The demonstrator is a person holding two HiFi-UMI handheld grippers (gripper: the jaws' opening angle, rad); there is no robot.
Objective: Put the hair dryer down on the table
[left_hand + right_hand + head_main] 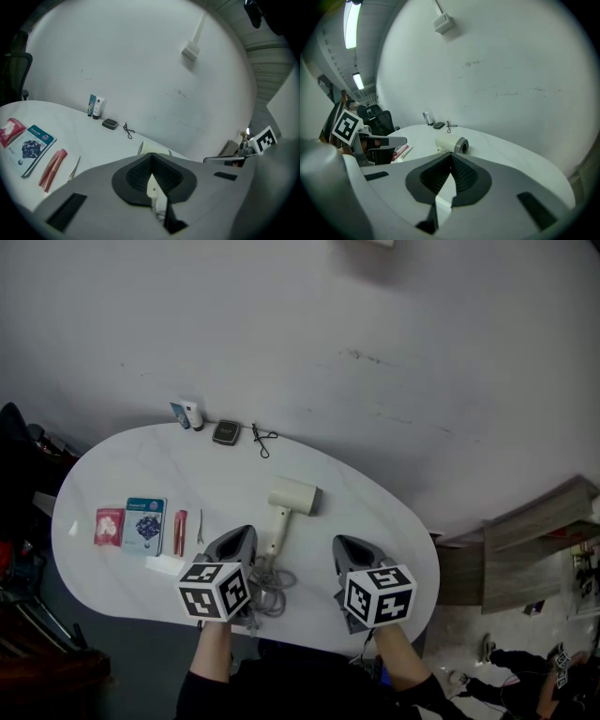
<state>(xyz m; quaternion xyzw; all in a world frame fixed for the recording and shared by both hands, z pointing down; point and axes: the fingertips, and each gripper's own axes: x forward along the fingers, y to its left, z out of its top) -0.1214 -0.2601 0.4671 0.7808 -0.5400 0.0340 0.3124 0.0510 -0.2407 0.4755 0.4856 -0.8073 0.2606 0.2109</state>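
A cream hair dryer [293, 496] lies on its side on the white table [394, 531], its handle pointing toward me and its grey cord [272, 589] coiled near the front edge. My left gripper [242, 532] hovers just left of the handle with its jaws together and nothing in them. In the left gripper view the left gripper [151, 157] hides most of the dryer [161, 151]. My right gripper [345, 542] is right of the handle, also shut and empty. The right gripper view shows the dryer [452, 145] beyond the right gripper [451, 157], apart from it.
On the table's left lie a red sachet [109, 526], a blue mask pack [145, 521], a pink tube [179, 532] and tweezers [200, 526]. At the back edge stand small tubes [187, 414], a dark compact [225, 432] and an eyelash curler [261, 440].
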